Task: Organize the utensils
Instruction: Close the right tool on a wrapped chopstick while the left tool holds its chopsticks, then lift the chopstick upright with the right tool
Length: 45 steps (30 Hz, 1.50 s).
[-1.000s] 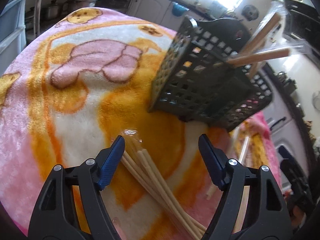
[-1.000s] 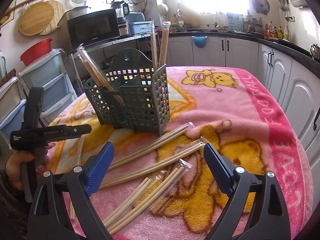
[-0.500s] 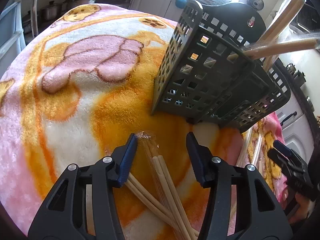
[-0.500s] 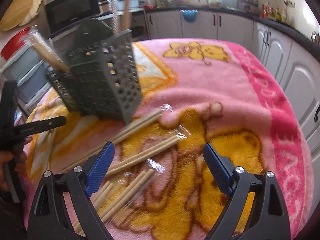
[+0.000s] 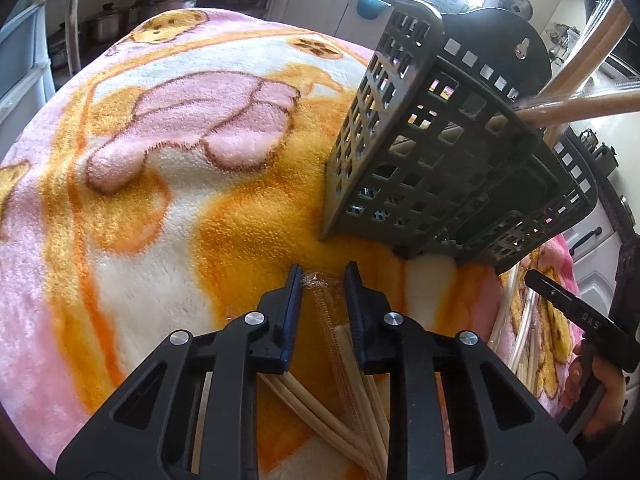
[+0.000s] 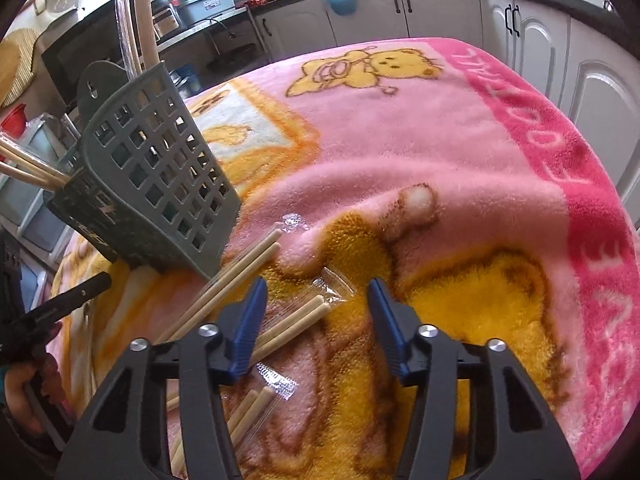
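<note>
Left tool (image 5: 320, 280) is closing around wrapped chopsticks (image 5: 340, 340) lying just before the basket (image 5: 440, 160). Right tool (image 6: 316, 292), half apart, is closing over another wrapped pair (image 6: 296, 320).

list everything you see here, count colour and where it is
utensil basket: one, dark grey, standing on the blanket, wrapped chopsticks sticking out of it
wrapped chopstick packs: three seen lying loose in the right view, pale wood in clear plastic, beside the basket; another pack under the left gripper
blanket: one, pink and orange with bears, covering the table
cabinets: white, along the back wall
microwave: one, black, behind the basket
left gripper: black, jaws closing around a pack's wrapper end
right gripper: black with blue pads, jaws closing over a pack, not yet pressing it
</note>
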Each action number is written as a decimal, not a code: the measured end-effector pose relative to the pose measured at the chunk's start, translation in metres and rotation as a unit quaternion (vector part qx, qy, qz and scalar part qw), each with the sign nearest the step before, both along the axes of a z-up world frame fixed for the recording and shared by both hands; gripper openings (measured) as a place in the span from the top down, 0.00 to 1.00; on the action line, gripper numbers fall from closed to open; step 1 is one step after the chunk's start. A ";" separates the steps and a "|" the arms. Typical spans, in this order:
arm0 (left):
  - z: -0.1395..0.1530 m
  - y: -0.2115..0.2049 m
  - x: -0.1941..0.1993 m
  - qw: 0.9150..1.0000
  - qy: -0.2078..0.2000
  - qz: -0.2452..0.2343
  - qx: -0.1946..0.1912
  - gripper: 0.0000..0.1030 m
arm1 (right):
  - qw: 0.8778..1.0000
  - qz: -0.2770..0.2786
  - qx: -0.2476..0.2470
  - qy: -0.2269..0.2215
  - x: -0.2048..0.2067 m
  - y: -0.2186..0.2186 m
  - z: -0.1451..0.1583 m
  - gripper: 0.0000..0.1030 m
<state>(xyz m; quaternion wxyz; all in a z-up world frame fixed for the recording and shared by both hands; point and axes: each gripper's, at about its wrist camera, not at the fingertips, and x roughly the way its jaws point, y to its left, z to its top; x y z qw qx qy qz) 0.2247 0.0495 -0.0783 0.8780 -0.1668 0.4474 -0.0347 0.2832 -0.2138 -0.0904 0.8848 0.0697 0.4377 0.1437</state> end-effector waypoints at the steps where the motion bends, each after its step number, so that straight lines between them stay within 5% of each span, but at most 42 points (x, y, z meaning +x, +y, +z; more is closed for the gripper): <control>1: 0.000 0.001 -0.001 1.000 0.000 0.001 0.000 0.85 | 1.000 0.000 -0.004 -0.002 0.001 0.001 0.000 0.64; 4: -0.001 0.005 0.000 1.000 -0.001 0.003 -0.002 0.88 | 1.000 0.000 -0.008 -0.005 0.004 0.001 -0.001 0.84; 7: -0.001 0.011 0.000 1.000 -0.001 0.006 -0.008 0.91 | 1.000 0.004 0.011 -0.006 0.005 -0.002 -0.001 0.95; 20: 0.017 0.032 -0.017 0.998 -0.035 0.004 -0.059 0.98 | 0.992 0.029 0.076 -0.099 -0.034 0.000 0.054 0.98; 45: 0.151 0.007 -0.084 0.972 -0.218 -0.031 -0.075 0.98 | 0.959 0.133 0.107 -0.226 -0.105 0.036 0.150 0.99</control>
